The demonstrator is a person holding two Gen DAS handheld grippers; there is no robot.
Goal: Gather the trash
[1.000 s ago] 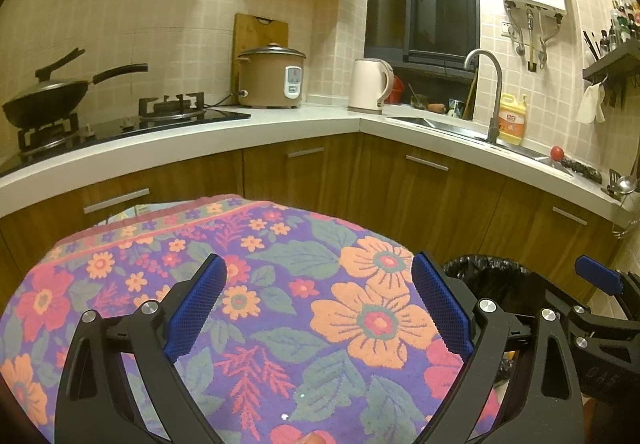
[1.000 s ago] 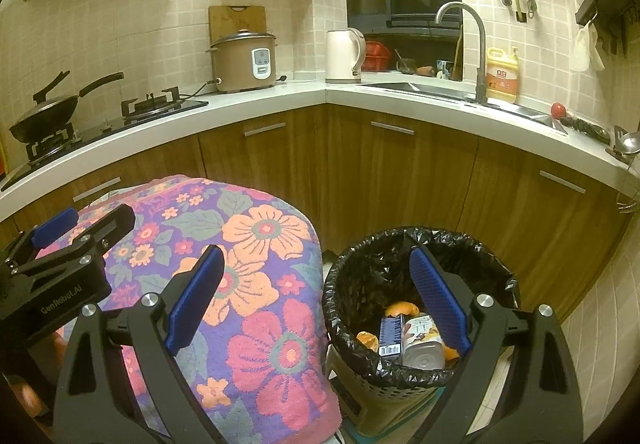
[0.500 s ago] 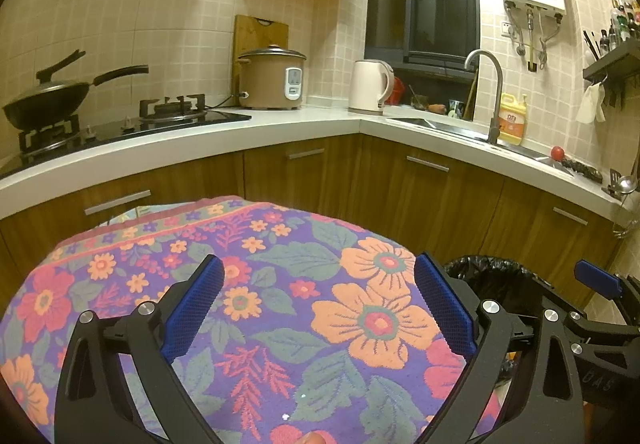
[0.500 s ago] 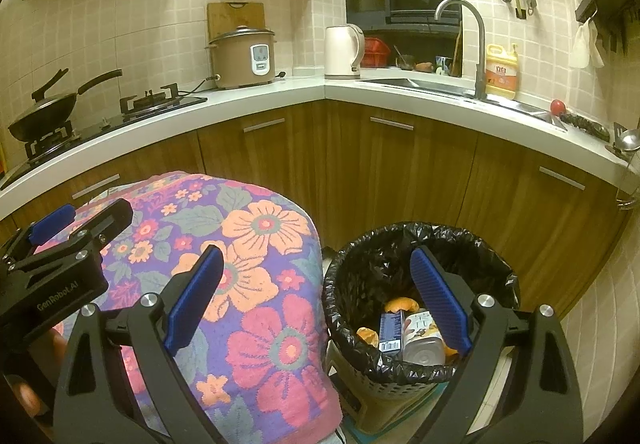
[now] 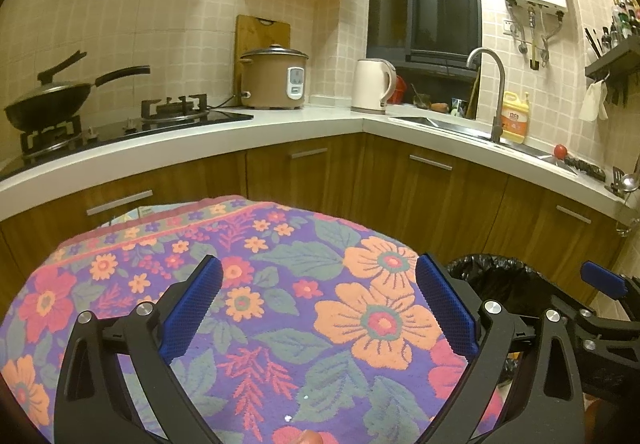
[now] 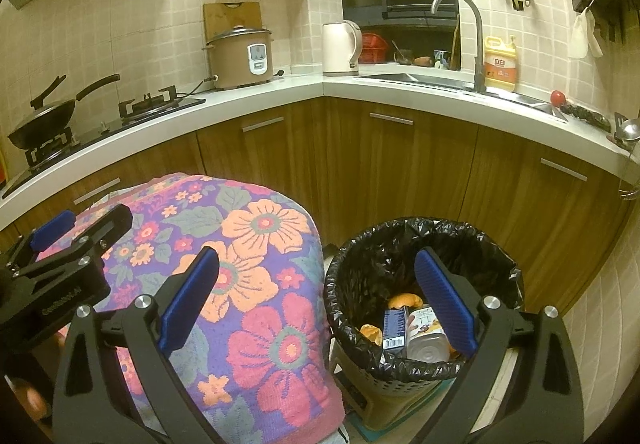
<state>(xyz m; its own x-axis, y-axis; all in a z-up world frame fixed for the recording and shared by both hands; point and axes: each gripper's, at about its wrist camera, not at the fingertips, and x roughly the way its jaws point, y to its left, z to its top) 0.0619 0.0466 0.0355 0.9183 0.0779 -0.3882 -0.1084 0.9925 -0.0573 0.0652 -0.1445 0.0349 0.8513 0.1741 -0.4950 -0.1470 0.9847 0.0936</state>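
Left wrist view: the left gripper [image 5: 318, 308] hangs over a table covered by a flowered cloth [image 5: 280, 284], its fingers wide apart and holding nothing. No trash shows on the cloth here, so this surface looks cleared. The cloth is a thick woven weave in purple, orange and pink, draped softly over a rounded edge. At the right, the bin [image 5: 492, 276] shows only a crinkled black rim

Right wrist view: the right gripper [image 6: 316, 300] is also spread open and empty, hovering above the bin [image 6: 424, 244]. Its glossy black liner is folded over a perforated plastic basket. Inside lie a small printed carton [image 6: 394, 328], a smooth metal can [image 6: 426, 340] and orange peel scraps [image 6: 404, 300]. Judging by this, collecting seems mostly or wholly done; nothing more to pick up is in sight
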